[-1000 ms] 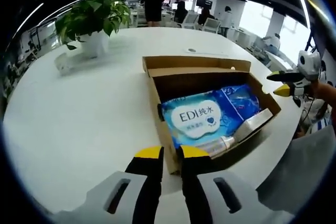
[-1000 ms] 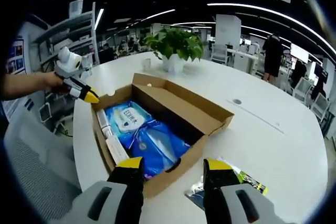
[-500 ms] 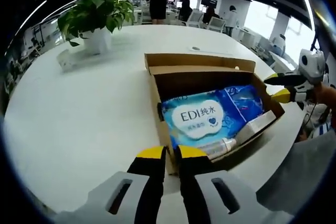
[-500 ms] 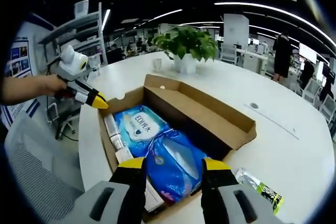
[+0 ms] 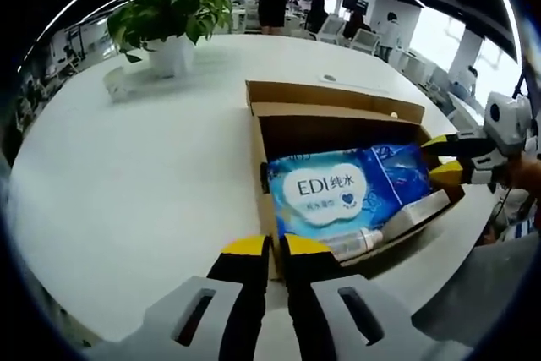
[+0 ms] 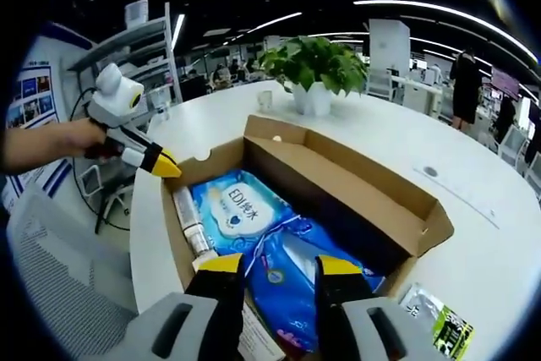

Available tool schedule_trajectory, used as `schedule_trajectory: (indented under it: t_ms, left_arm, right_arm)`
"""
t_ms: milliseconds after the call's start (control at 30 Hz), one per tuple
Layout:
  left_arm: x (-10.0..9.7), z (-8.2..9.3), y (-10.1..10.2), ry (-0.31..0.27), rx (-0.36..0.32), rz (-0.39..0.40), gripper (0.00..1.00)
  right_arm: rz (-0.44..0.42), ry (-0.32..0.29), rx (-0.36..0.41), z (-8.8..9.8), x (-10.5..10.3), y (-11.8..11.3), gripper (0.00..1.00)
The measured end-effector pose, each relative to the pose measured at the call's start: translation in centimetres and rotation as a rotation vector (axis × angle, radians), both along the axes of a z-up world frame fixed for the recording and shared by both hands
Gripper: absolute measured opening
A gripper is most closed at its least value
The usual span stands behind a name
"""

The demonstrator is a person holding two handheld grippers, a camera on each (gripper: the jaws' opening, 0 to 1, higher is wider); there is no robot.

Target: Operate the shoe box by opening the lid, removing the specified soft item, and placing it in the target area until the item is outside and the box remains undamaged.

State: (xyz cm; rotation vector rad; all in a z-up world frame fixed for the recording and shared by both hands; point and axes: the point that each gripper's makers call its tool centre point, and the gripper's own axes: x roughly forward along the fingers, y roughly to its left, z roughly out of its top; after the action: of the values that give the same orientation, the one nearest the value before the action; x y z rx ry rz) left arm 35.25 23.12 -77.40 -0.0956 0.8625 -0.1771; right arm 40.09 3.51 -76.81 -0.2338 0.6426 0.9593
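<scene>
Shoe box (image 5: 338,128) stands open on the white round table (image 5: 127,175), holding a blue EDI wet-wipes pack (image 5: 325,192), a second blue wipes pack (image 6: 292,272) and a tube (image 5: 359,238) along one wall. The right gripper (image 6: 275,266) hovers with jaws spread over the second pack. The left gripper (image 5: 264,247), jaws nearly pressed together and empty, sits at the box's corner; a potted plant (image 5: 169,19) stands at the table's far edge.

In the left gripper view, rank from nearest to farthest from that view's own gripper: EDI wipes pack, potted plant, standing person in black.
1. EDI wipes pack, in the open box just ahead.
2. Potted plant, far left on the table.
3. Person in black, beyond the table.
</scene>
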Motion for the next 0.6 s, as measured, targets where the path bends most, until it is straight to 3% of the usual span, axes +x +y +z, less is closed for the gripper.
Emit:
schedule_trajectory:
  t_ms: [600]
  left_arm:
    - [-0.3, 0.1, 0.1, 0.009, 0.014, 0.082, 0.02]
  right_arm:
    - [0.015, 0.028, -0.009, -1.4, 0.0, 3.0, 0.17]
